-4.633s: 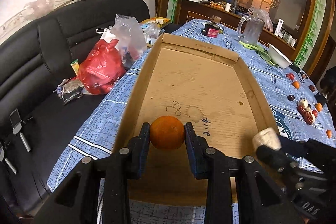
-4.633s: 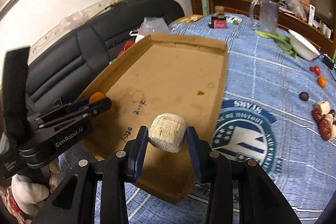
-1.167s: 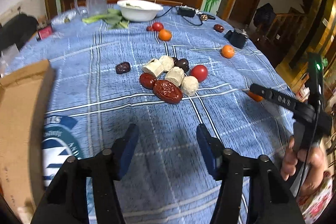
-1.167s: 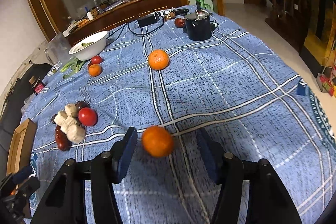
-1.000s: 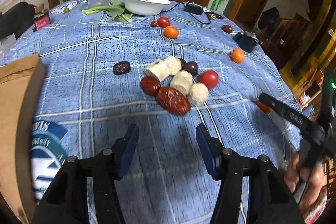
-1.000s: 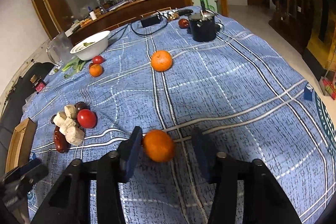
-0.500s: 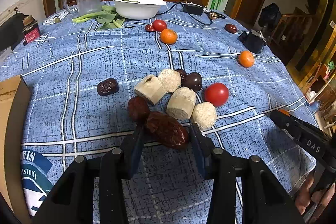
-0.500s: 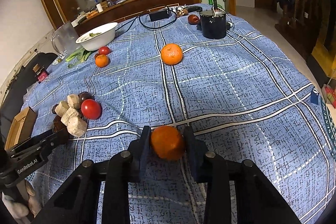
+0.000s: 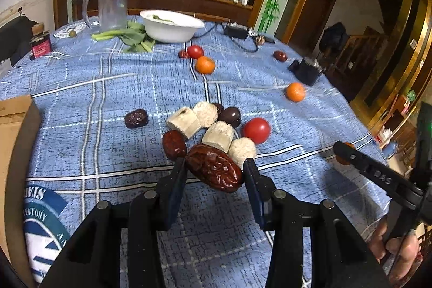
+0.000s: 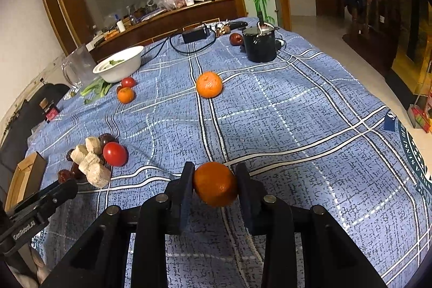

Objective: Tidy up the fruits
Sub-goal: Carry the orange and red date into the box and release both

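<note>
The worktop (image 10: 310,109), covered by a blue cloth with white and dark check lines, fills both views. At its far side, well beyond the hand-held grippers, stand a white round bowl (image 9: 171,27) and a clear plastic jug (image 9: 109,6); a brown cardboard box (image 9: 13,136) shows at the left edge of the left wrist view. The left hand-held gripper (image 9: 214,174) has just been closing and now has its jaws narrowed against a large wrinkled dark-red date (image 9: 214,170), which lies between the pads at the near edge of a fruit cluster. Just beyond it sit pale cream cut chunks (image 9: 218,135), a smaller dark-red date (image 9: 174,143) and a round red tomato (image 9: 256,130). The right hand-held gripper (image 10: 214,184) has likewise just been closing and clamps a small round orange mandarin (image 10: 214,184) between its pads. Another orange mandarin (image 10: 209,84) lies on the cloth well ahead of it.
</note>
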{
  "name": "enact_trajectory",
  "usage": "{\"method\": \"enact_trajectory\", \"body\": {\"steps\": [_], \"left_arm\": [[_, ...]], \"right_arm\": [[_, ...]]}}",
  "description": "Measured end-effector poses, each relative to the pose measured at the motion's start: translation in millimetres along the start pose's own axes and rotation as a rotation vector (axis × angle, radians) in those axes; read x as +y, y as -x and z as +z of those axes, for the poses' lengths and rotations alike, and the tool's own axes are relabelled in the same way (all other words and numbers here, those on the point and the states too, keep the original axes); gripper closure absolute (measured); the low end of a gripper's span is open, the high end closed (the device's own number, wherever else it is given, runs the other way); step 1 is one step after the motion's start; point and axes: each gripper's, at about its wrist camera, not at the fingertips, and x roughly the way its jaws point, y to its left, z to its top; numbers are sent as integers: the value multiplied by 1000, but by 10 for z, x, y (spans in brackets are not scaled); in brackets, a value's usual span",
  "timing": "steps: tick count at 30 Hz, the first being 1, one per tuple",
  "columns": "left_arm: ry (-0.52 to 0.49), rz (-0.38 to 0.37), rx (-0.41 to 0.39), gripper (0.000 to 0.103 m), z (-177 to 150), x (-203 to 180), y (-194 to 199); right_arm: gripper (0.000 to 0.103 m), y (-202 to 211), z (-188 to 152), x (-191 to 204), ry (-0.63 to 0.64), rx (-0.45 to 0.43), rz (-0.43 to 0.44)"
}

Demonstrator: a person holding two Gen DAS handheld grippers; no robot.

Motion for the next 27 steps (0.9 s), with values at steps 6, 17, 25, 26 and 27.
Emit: {"method": "enact_trajectory", "body": {"steps": [6, 17, 25, 26, 27], "left_arm": [[11, -6, -48, 61, -192, 104, 550], [100, 52, -257, 61, -496, 803, 1850], [152, 206, -277, 61, -593, 1403, 2277], [161, 230, -265, 61, -589, 1513, 2284], [168, 259, -247, 61, -582, 1628, 2280]], "right_arm": [[70, 141, -21, 49, 18, -6, 33], [70, 857, -152, 858, 127, -42, 199], [69, 988, -389, 1710, 238, 3, 327], [69, 986, -420, 1848, 255, 14, 349], [69, 981, -446, 1961, 269, 24, 368]]}}
